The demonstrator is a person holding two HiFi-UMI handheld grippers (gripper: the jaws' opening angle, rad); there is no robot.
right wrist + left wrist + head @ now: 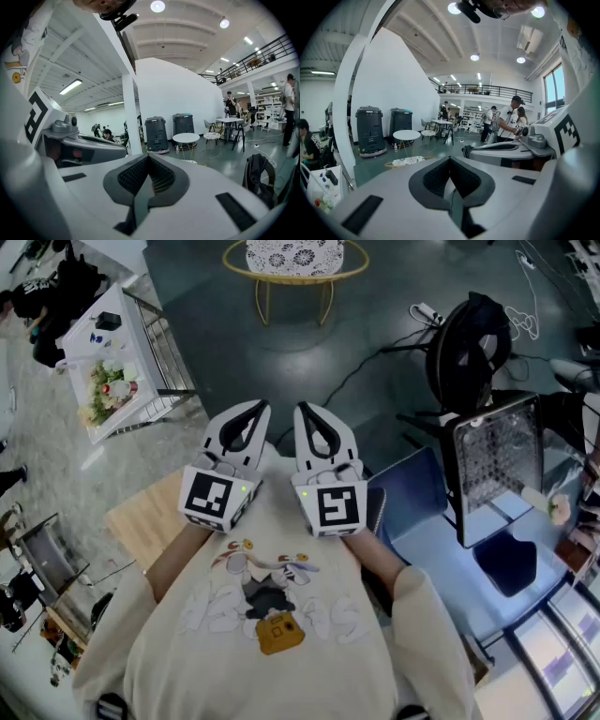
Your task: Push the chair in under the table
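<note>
The gold-framed chair with a white patterned seat [294, 261] stands on the dark green floor [216, 343] straight ahead of you, well apart from both grippers. Your left gripper [255, 413] and right gripper [306, 413] hover side by side before your chest, each with its jaws closed together on nothing. A light wooden surface [150, 517] lies by your left arm.

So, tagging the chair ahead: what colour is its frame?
The chair frame is yellow, clearest in the head view.

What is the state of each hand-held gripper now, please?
Left hand-held gripper: closed, holding nothing.
Right hand-held gripper: closed, holding nothing.
</note>
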